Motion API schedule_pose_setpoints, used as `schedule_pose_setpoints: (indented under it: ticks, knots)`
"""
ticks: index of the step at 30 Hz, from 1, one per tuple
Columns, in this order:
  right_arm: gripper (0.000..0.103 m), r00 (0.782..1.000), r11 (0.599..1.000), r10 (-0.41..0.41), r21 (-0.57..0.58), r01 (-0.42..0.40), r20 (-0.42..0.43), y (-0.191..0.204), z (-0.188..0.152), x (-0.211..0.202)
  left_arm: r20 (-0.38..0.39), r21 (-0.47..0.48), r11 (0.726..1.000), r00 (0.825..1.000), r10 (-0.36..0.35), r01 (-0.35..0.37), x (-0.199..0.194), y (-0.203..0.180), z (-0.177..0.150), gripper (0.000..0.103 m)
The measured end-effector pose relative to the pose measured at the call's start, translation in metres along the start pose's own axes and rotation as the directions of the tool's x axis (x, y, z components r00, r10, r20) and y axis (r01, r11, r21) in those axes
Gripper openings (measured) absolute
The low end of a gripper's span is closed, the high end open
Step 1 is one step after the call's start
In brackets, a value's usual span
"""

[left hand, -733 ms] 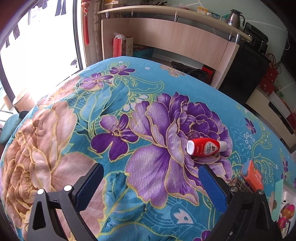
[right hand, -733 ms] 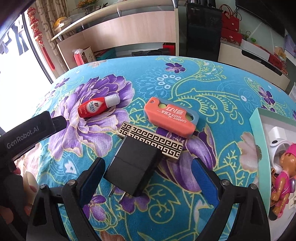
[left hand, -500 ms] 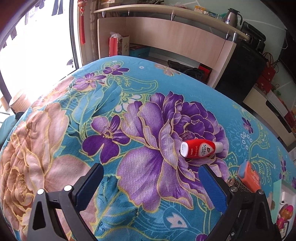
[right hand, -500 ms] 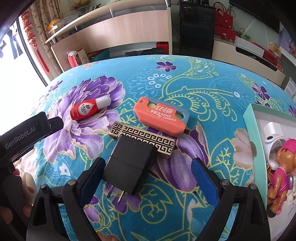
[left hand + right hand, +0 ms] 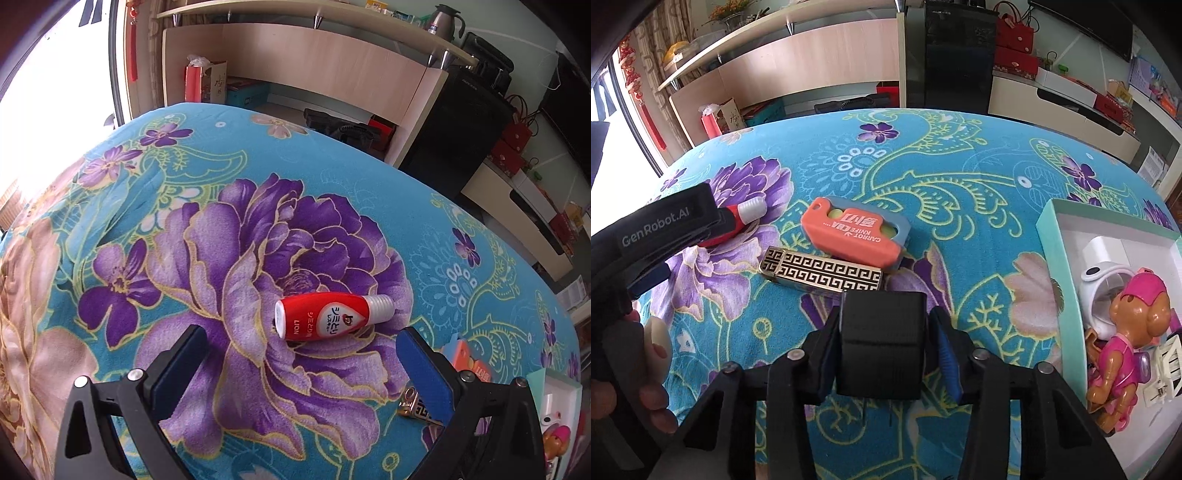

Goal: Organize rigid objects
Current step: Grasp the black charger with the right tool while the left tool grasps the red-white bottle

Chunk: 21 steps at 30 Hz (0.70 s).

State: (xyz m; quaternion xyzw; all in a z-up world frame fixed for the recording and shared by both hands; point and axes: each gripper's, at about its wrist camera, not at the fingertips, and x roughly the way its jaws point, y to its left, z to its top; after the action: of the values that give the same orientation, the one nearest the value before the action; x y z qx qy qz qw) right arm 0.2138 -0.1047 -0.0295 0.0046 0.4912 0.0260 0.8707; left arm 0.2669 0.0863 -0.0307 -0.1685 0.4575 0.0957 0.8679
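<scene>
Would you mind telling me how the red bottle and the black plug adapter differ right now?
The red bottle is rounded with a white cap; the black plug adapter is a plain boxy block. The bottle lies loose on the floral cloth, ahead of the open left gripper; the adapter sits between the closing right gripper's pads. Both are small rigid items still outside the green box.

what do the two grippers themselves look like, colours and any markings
Both are black plastic frames with silver screws. The left gripper has flat dark blue pads on two fingers. The right gripper has the same blue pads. In the right wrist view the left gripper's body carries grey "GenRobot.AI" lettering.
</scene>
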Motion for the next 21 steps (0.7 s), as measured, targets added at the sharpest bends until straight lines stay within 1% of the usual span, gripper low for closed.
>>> schedule_pose_setpoints:
  ticks: [5, 15, 16, 18, 19, 20, 21]
  knots:
    - [0.043, 1.000, 1.000, 0.013, 0.000, -0.013, -0.006, -0.004, 0.001, 0.000, 0.017, 0.021, 1.000, 1.000, -0.008, 0.008, 0.009, -0.012, 0.005, 0.103]
    - [0.043, 1.000, 1.000, 0.015, -0.019, -0.015, -0.006, -0.004, 0.000, 0.000, 0.042, 0.081, 0.994, 0.997, 0.063, -0.066, 0.026, -0.025, 0.007, 0.103]
    - [0.043, 1.000, 1.000, 0.013, -0.022, -0.013, -0.006, -0.004, 0.000, -0.001, 0.043, 0.088, 0.993, 0.997, 0.070, -0.074, 0.027, -0.025, 0.007, 0.102]
    - [0.043, 1.000, 1.000, 0.013, -0.023, -0.013, -0.006, -0.004, -0.001, -0.001, 0.051, 0.101, 0.991, 0.995, 0.089, -0.093, 0.025, -0.027, 0.007, 0.091]
    - [0.043, 1.000, 1.000, 0.012, -0.023, -0.012, -0.007, -0.003, -0.001, -0.001, 0.055, 0.105, 0.990, 0.995, 0.085, -0.090, 0.024, -0.027, 0.007, 0.083]
    - [0.043, 1.000, 1.000, 0.011, -0.024, -0.012, -0.007, -0.003, -0.001, -0.001, 0.054, 0.105, 0.991, 0.996, 0.075, -0.080, 0.022, -0.027, 0.007, 0.080]
    - [0.043, 1.000, 1.000, 0.011, -0.025, -0.011, -0.007, -0.003, -0.001, -0.001, 0.052, 0.106, 0.992, 0.996, 0.069, -0.075, 0.022, -0.028, 0.006, 0.080]
